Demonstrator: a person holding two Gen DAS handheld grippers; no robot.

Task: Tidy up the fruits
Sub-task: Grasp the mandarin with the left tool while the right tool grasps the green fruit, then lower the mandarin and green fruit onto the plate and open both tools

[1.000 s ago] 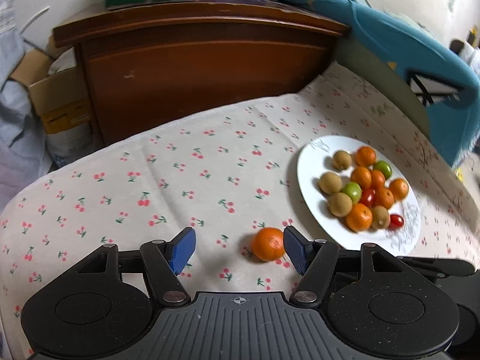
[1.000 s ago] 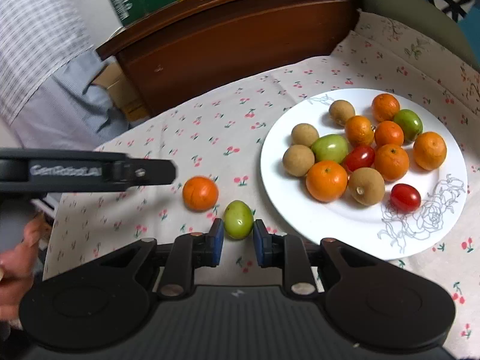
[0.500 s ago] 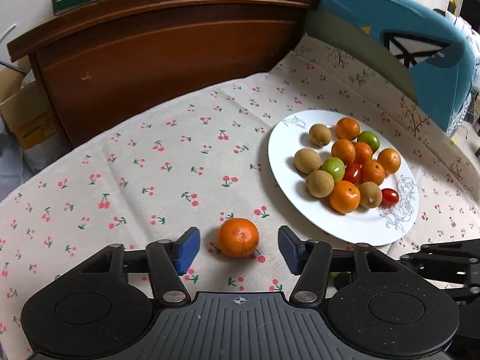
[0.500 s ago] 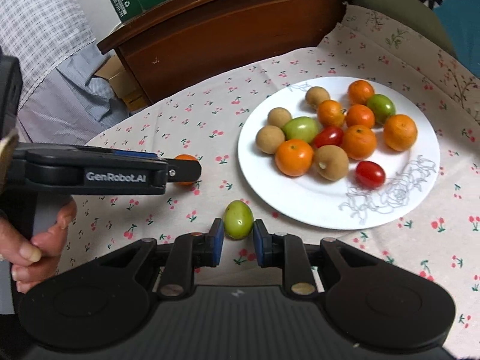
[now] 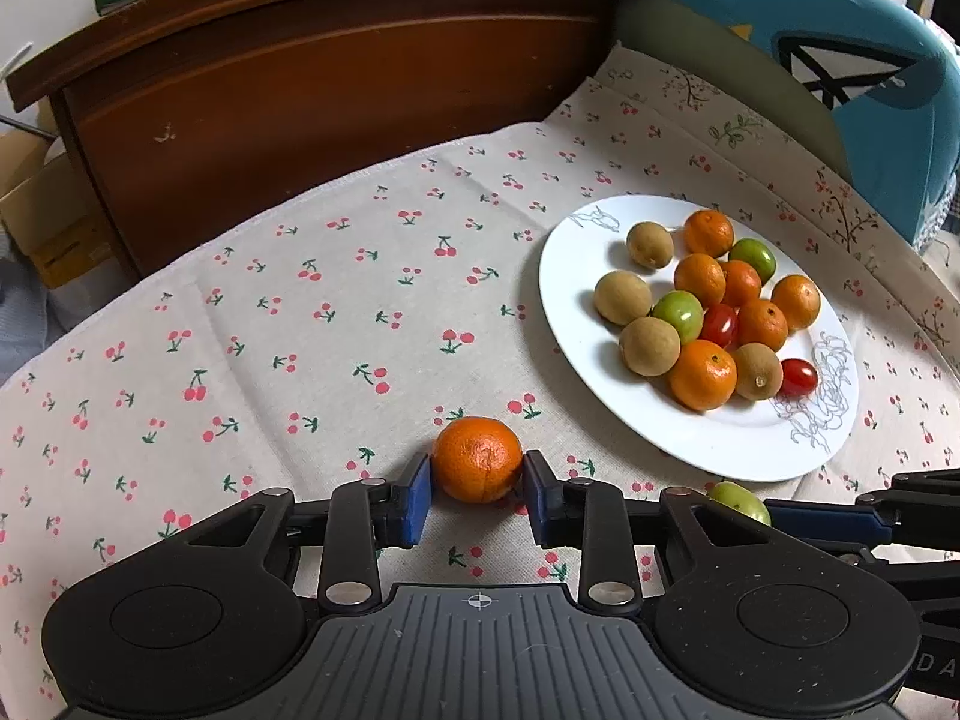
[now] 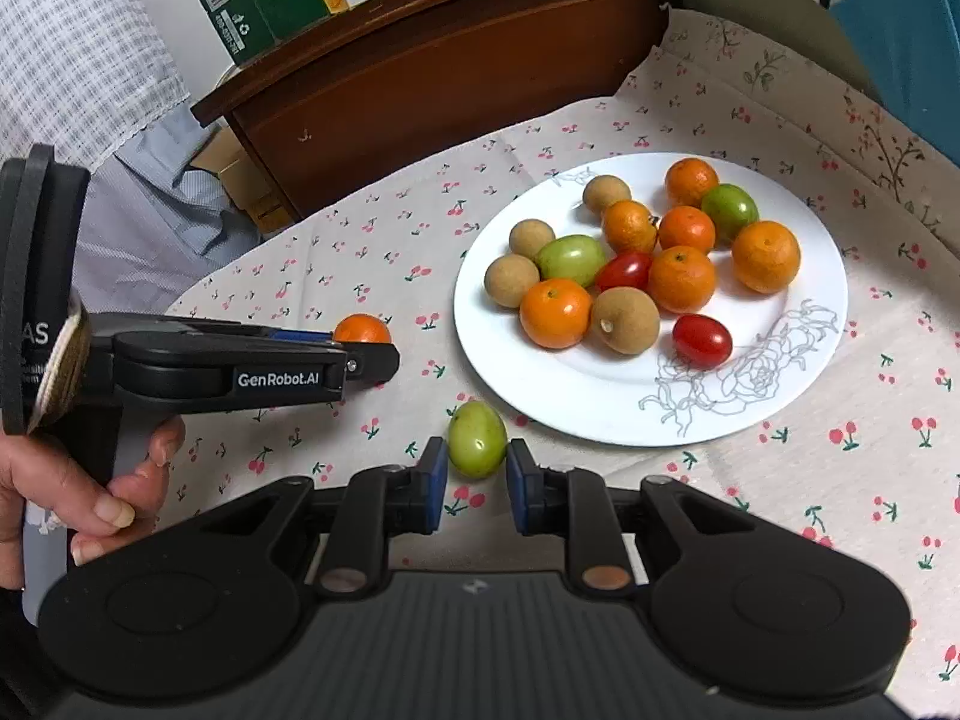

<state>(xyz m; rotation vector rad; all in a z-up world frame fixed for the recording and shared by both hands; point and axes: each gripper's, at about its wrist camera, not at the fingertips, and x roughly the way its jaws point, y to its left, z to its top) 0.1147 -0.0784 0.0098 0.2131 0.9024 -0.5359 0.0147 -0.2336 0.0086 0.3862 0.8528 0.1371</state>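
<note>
1. The left gripper (image 5: 477,489) has just been closing its jaws on the small round orange mandarin (image 5: 477,459); the blue pads now sit against both sides of the fruit, which rests on the cherry-print cloth (image 5: 336,324) over the worktop.
2. The right gripper (image 6: 477,477) has its jaws drawn narrow around the small green oval fruit (image 6: 477,438), pads touching its sides. This fruit lies on the cloth just beside the near rim of the round white plate with a grey flower drawing (image 6: 600,414).
3. The step in hand looks like the pick-up of the last two loose fruits; every other fruit already lies in a cluster on the plate.
4. The next move probably calls for lifting each fruit clear of the cloth and carrying it over the plate rim, then setting it down without knocking the pile.
5. Open room on the plate is along its near and left parts; the far right half is crowded.
6. The two grippers work near each other, the left one's finger reaching across just behind the green fruit, so one should likely go first.
7. The dark wooden headboard (image 5: 336,90) stands well apart from the fruits.
</note>
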